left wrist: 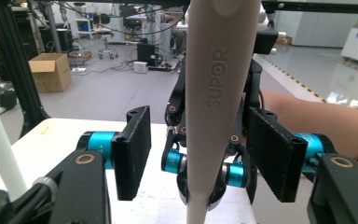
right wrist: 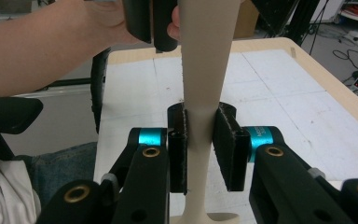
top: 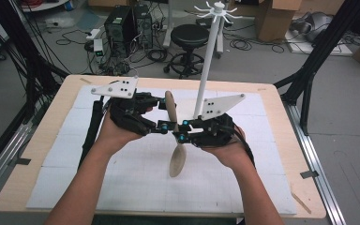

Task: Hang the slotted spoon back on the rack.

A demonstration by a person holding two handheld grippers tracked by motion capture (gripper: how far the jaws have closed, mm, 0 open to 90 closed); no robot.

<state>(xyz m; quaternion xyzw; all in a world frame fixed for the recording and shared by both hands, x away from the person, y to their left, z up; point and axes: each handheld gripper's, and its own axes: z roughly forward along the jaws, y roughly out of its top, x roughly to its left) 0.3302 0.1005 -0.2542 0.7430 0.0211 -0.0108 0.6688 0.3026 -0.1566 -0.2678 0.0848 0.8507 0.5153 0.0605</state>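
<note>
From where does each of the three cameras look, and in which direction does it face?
High view: above the table, looking forward and down; both forearms, left gripper, right gripper.
Left gripper view: along its open jaws at the spoon, right gripper behind.
Right gripper view: along jaws clamping the spoon's handle; other forearm.
Shared: the spoon.
</note>
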